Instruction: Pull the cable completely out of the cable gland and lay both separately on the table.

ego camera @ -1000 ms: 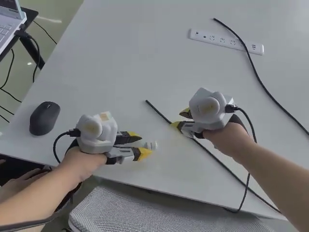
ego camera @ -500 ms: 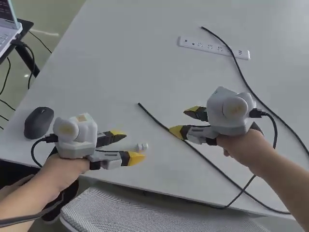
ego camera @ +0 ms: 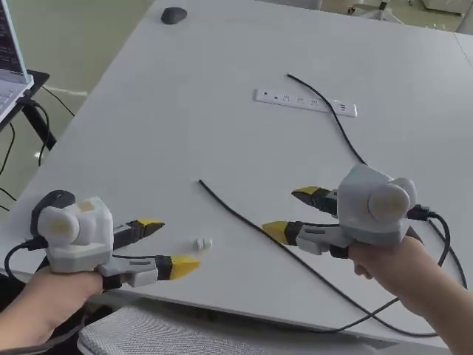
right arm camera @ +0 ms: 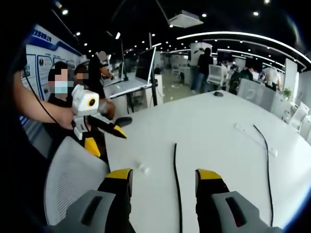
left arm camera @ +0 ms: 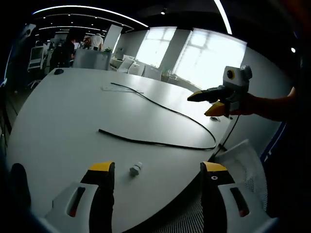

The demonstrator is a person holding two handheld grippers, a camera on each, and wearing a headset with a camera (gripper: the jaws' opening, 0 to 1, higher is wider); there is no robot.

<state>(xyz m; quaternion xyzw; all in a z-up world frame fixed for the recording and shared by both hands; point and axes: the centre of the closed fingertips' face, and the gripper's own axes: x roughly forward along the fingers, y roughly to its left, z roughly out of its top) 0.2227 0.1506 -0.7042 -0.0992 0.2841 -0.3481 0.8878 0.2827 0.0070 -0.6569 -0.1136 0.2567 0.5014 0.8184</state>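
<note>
My left tongs (ego camera: 168, 244) and right tongs (ego camera: 288, 212) both gape empty. The cable gland (ego camera: 203, 243) lies on the table (ego camera: 185, 133) just ahead of my left tongs. The cable (ego camera: 229, 210) lies apart from the gland, slanting past it towards my right tongs.

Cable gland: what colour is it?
White. The cable gland lies apart from the black cable; clearest in the left gripper view.

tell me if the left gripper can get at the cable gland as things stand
Likely yes: the left gripper is open, the cable gland lies on the table just ahead of its jaws, and the cable lies apart, farther off. Nothing stands between.
</note>
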